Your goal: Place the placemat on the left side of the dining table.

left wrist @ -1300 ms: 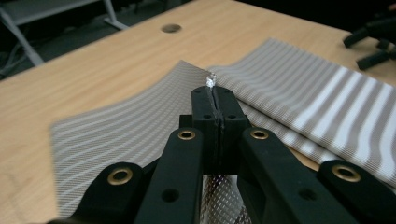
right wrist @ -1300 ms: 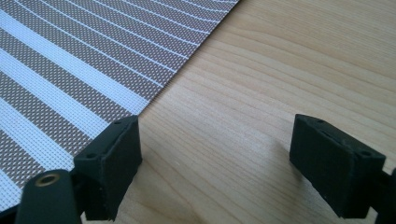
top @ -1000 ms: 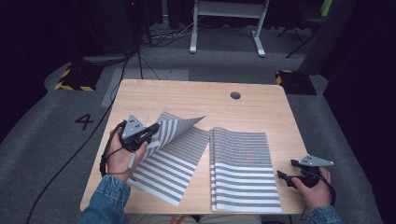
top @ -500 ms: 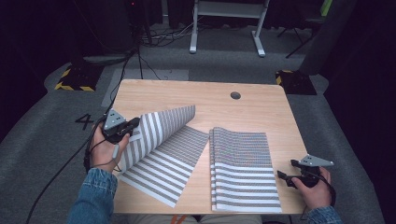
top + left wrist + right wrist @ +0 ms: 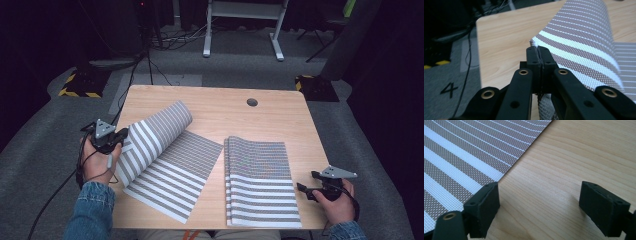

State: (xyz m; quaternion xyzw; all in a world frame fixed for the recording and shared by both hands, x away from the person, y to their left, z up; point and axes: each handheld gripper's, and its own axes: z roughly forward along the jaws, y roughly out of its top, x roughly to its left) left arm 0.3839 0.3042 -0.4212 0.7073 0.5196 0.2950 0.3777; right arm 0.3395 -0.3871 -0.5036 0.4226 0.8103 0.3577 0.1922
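Woven brown-and-white striped rectangular placemat [image 5: 165, 155] is mid-unfolding, corner clamped in left claw [image 5: 539, 53]; right claw [image 5: 539, 200] gapes wide beside the folded placemat [image 5: 260, 180]. Next: lay flat.

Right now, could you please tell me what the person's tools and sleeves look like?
Both tools are black, each topped by a grey three-cornered plate. The left tool trails a black cable off the table. Up close, its jaws are blocky with brass-coloured rivets. The right tool looks the same. Both sleeves are blue denim.
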